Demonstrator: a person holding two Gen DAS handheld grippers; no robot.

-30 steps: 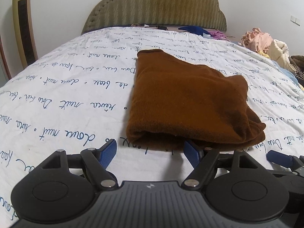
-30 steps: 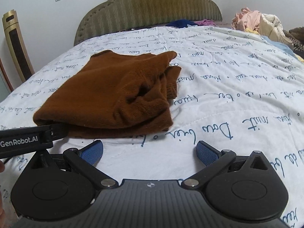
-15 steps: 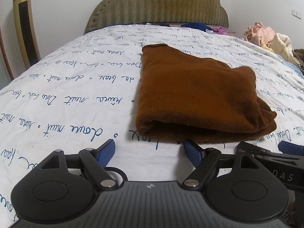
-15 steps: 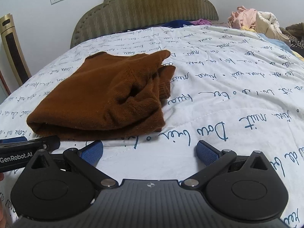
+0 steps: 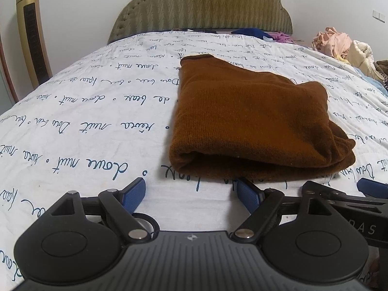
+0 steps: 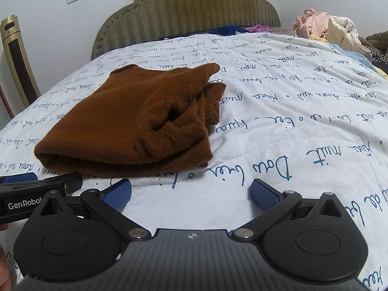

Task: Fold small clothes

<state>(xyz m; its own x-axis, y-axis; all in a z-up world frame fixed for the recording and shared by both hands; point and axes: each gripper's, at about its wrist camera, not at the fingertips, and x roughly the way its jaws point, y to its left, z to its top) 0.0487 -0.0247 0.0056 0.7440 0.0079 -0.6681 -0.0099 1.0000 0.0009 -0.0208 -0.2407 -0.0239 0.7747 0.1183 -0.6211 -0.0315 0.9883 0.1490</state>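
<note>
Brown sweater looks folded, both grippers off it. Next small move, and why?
Probably pull both grippers back. The brown sweater lies folded on the quilt, and the left gripper, whose jaws have just been opening, and the right gripper both stand open with nothing between them. The clothes pile likely comes next.

Left wrist view: the tower fan (image 5: 31, 36) is cut off by the left edge; its panel lettering is too small to read. The clothes pile (image 5: 344, 48) runs past the right edge. The headboard (image 5: 201, 7) top is cropped. Right wrist view: the brown garment (image 6: 126, 121) hides its inner layers within the fold. The left gripper (image 6: 29, 194) shows only partly; its label is truncated.
</note>
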